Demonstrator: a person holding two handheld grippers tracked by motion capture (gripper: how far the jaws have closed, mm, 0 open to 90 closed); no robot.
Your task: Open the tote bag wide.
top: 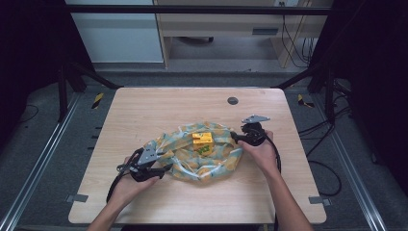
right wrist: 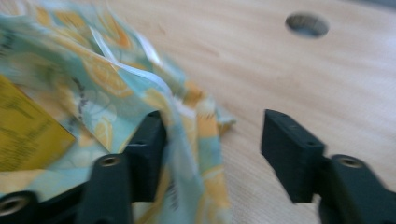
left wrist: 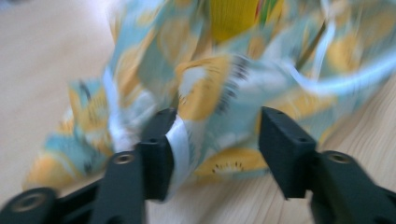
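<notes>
Printed cloth bag (top: 192,156) on desk (top: 144,110): soft, light, slippery; grip at hem; L claw (left wrist: 217,140) & R claw (right wrist: 212,154) approx. half open, cloth between, unclamped.

Black hand-held gripper (top: 163,161) pair with grey three-cornered plates, screw-studded jaws, trailing black cables; bare forearms

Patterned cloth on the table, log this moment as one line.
left gripper: open, at cloth edge | right gripper: open, at opposite edge | yellow box: on cloth | table
</notes>
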